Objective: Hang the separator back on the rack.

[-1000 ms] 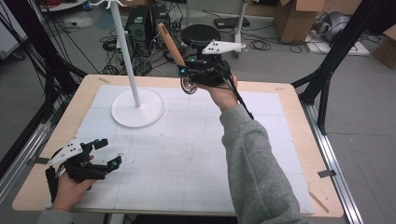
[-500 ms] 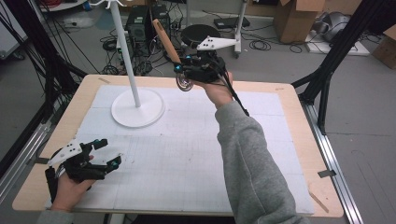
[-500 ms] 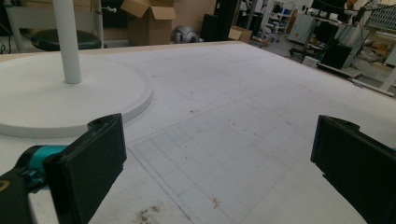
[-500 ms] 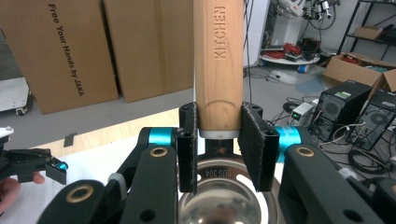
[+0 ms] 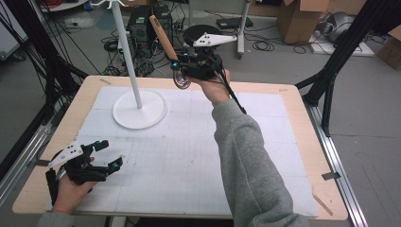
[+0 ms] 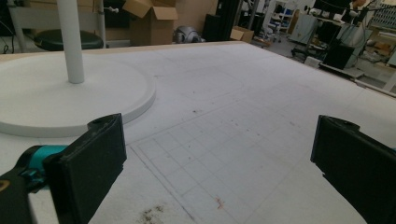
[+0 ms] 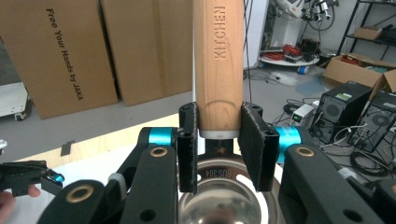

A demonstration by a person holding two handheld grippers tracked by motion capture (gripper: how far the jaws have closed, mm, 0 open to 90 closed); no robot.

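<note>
From the high view, the right gripper [image 5: 182, 71] is held up above the far edge of the table [image 5: 293, 123], its jaws clamped on the wooden handle of a ladle [image 5: 161, 35]; the handle slants up and away while the steel bowl hangs just below the jaws. The white stand [image 5: 137, 106] rises to its left, apart from the ladle. The left gripper [image 5: 101, 156] rests low near the table's near left corner, jaws spread wide with nothing between them. In the left gripper view, both black pads [image 6: 91, 163] stand far apart over the gridded mat [image 6: 233, 121], the stand's base [image 6: 56, 102] beyond. In the right gripper view, the pads [image 7: 254, 140] press both sides of the handle [image 7: 219, 60] just above the steel bowl [image 7: 224, 200].
</note>
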